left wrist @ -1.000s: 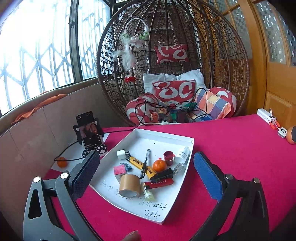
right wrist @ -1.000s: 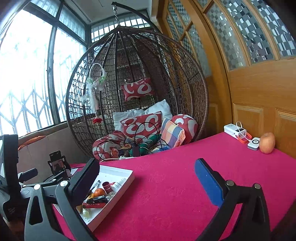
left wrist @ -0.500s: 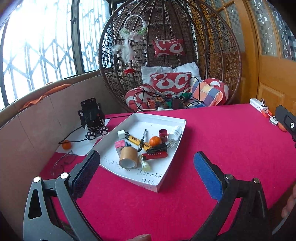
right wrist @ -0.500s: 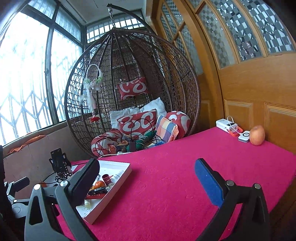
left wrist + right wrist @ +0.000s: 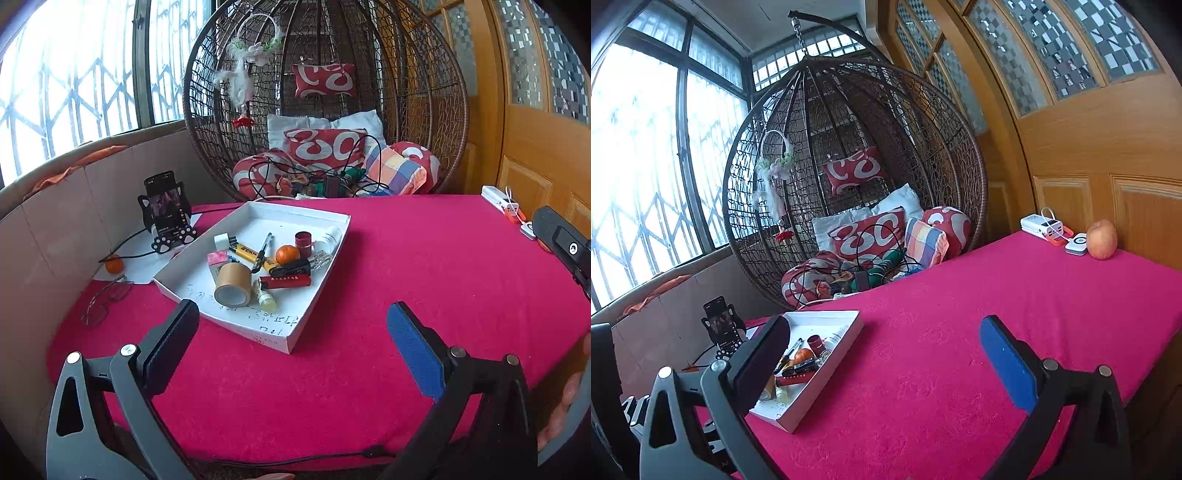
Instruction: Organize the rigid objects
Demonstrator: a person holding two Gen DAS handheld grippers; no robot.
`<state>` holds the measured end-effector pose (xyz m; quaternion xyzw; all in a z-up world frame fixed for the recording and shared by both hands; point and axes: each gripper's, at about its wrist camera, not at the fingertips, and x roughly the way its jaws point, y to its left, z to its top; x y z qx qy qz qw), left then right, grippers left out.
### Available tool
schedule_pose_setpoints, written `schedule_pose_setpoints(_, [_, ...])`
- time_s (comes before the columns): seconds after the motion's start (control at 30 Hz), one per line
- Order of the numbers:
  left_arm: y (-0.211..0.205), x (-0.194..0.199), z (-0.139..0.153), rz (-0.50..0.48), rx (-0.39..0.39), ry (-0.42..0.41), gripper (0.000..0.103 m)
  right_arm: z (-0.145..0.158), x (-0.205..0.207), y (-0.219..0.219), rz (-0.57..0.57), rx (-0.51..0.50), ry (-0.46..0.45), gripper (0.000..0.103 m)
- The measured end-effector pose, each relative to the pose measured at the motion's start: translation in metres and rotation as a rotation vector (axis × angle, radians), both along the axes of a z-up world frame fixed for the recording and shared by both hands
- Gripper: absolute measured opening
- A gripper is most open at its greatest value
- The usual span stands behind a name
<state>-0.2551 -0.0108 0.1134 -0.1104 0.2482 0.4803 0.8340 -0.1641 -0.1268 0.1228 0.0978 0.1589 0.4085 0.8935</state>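
Both grippers, left gripper (image 5: 291,341) and right gripper (image 5: 884,356), hang wide-jawed and empty above the red tablecloth (image 5: 424,258). The white tray (image 5: 295,341) of small rigid objects, tape roll (image 5: 232,284) among them, lies near the table's left edge. Bare cloth stretches rightward to the apple (image 5: 1102,240) by the wooden door (image 5: 1108,147).

I'm on somebody's enclosed home balcony: a hanging wicker egg chair (image 5: 849,177) stuffed with cushions (image 5: 866,236), barred windows (image 5: 70,85), a wooden door (image 5: 1108,147), and a table under red cloth (image 5: 406,258).
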Motion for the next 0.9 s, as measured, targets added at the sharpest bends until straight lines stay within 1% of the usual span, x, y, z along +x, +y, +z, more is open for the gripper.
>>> schedule_pose_setpoints(0.1, [0.005, -0.002, -0.002, 0.015, -0.022, -0.002, 0.102, -0.004, 0.000, 0.004, 0.007, -0.024, 0.014, 0.103])
schedule_pose_setpoints(0.37, [0.013, -0.003, -0.008, 0.015, -0.063, 0.004, 0.102, -0.012, -0.004, 0.016, -0.002, -0.110, 0.007, 0.103])
schedule_pose_setpoints(0.9, [0.012, -0.006, -0.009, 0.012, -0.054, 0.000, 0.102, -0.015, -0.001, 0.018, 0.026, -0.129, 0.014, 0.103])
